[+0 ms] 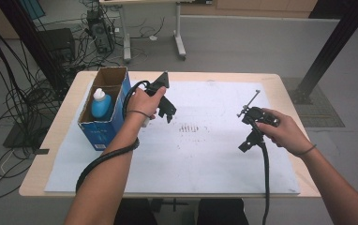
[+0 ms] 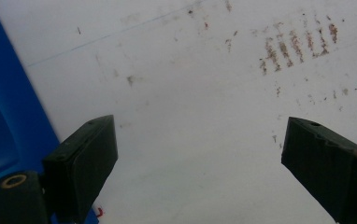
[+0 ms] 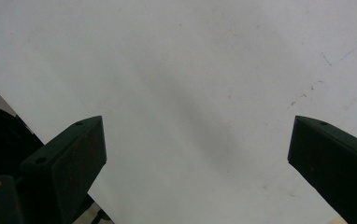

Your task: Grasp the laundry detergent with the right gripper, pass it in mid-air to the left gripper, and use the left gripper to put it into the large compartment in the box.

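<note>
The left gripper [image 1: 169, 112] is standing wide and empty just beside the blue box [image 1: 103, 123]; the right gripper [image 1: 243, 146] is also gaping wide over the white sheet [image 1: 205, 159].

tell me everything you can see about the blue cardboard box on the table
The blue cardboard box stands upright with its top open, near the left edge of the table, partly on the white sheet. Its outside is blue with small pale print, its inside plain brown card. A blue bottle with a white cap stands inside. The left gripper hangs just beside its right wall, jaws open and empty.
</note>
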`<state>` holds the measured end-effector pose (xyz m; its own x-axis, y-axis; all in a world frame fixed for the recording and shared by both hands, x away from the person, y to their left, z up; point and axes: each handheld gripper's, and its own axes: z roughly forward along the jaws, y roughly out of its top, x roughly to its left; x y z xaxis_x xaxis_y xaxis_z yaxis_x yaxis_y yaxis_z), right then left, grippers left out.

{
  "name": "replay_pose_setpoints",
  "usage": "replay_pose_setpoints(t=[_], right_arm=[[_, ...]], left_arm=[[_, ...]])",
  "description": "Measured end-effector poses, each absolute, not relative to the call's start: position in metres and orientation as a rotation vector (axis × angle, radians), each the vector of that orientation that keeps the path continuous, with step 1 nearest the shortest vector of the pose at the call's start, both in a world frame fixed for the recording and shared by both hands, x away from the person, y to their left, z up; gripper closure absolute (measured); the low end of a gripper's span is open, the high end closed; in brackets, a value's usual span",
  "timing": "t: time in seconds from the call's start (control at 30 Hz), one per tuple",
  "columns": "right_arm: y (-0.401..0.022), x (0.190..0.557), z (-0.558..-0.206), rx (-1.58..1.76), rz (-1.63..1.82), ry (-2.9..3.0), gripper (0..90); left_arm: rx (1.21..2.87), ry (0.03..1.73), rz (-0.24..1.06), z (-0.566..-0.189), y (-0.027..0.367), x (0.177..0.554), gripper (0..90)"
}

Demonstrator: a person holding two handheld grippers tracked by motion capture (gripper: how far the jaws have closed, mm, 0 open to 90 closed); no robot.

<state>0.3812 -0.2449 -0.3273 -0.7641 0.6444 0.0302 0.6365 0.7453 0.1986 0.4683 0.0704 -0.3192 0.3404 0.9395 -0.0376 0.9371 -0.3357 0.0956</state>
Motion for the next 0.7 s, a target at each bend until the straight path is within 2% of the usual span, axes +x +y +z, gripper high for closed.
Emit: replay_pose_setpoints(t=[0.7], right_arm=[[-0.245, 0.373, -0.317, 1.083, 0.310, 2.860, 4.4]], left_arm=[[2.480, 1.751, 0.027, -0.316, 0.071, 0.461, 11.2]])
